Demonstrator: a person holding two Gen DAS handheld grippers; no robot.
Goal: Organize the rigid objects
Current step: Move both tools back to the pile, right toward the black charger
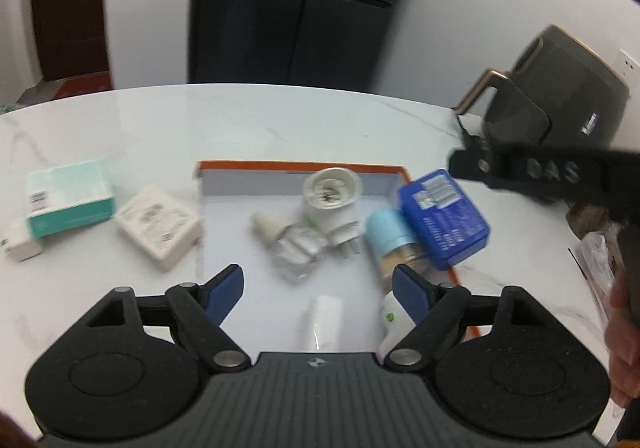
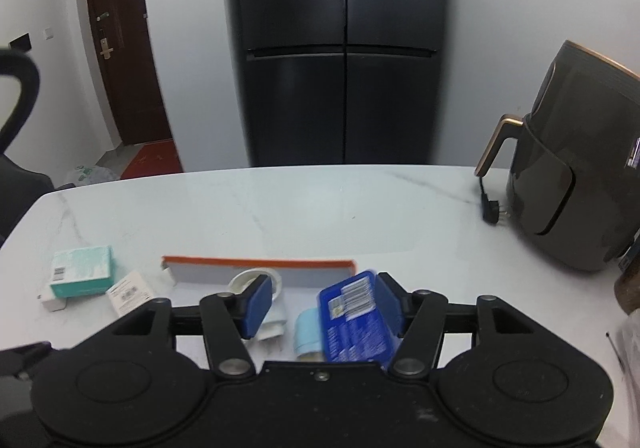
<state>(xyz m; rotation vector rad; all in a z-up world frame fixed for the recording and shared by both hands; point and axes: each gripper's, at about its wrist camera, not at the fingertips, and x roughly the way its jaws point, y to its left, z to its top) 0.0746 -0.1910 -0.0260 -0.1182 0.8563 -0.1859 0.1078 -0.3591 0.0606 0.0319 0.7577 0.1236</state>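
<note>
Orange-rimmed tray (image 1: 304, 167) at centre frame on the counter (image 1: 280, 120) holds a white plug (image 1: 330, 200), clear bottle (image 1: 298, 248) and blue box (image 1: 444, 216) propped on its right rim. Left tongs (image 1: 318, 284) and right tongs (image 2: 320, 302) hang spread above, pinching nothing.

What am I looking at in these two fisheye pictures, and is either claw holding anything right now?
Each picture comes from a camera on a hand-held gripper, looking along its fingers. The left gripper is open above an orange-edged tray holding a blue case, a white plug-in device and small bottles. The right gripper is open too; the blue case sits between its fingers, apparently not pinched. A teal box and a white box lie on the marble table.
</note>
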